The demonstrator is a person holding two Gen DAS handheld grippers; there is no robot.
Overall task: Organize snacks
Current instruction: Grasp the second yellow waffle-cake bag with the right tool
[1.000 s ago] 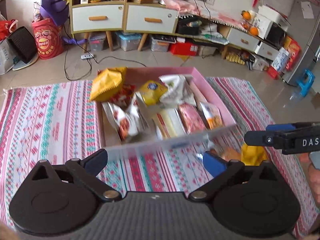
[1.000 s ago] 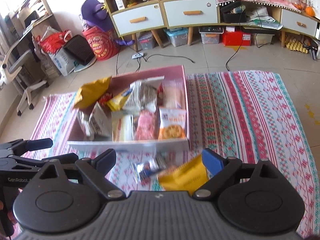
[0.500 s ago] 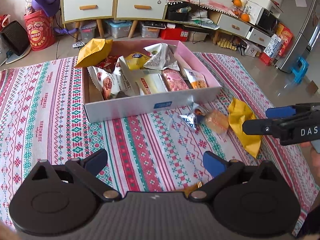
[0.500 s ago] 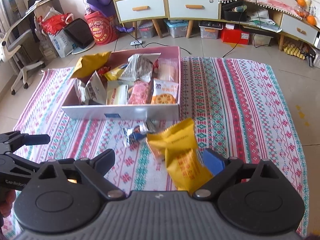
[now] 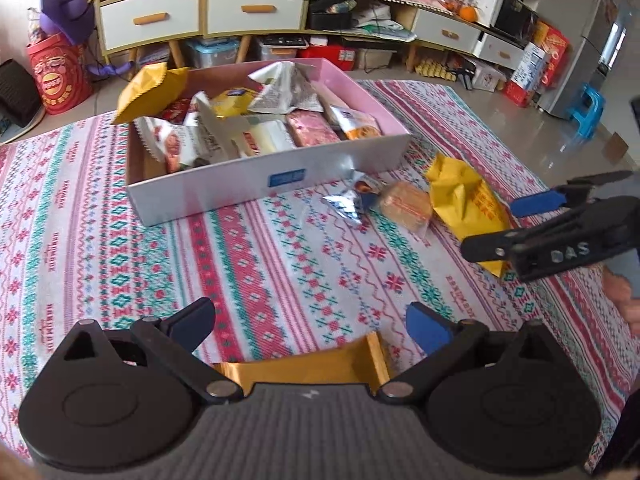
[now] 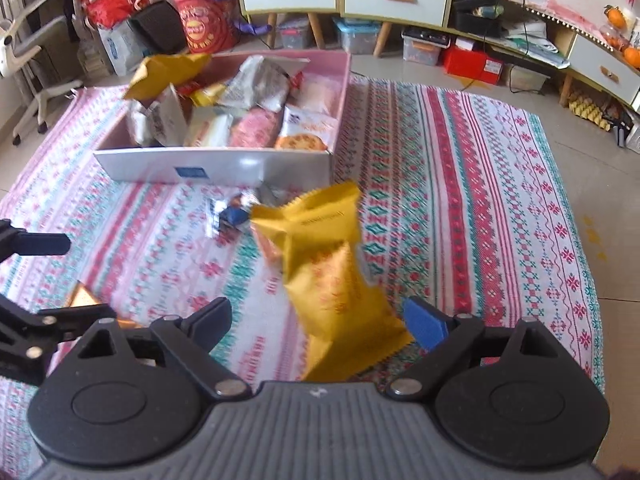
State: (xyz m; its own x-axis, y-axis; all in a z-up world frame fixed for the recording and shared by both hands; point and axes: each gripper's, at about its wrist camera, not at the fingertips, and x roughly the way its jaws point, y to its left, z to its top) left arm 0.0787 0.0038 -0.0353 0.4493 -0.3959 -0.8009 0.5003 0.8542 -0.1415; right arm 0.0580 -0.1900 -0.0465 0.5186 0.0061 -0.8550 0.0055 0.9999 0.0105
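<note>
While both grippers' jaws gape, right closing: three loose snack packets (image 5: pixel 404 206), one box (image 5: pixel 256 182).

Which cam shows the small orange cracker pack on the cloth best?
Left wrist: the orange cracker pack lies fully visible between the silver wrapper and the yellow bag. In the right wrist view the yellow bag hides most of it.

Red bucket (image 5: pixel 56 74), blue stool (image 5: pixel 588 110)
</note>
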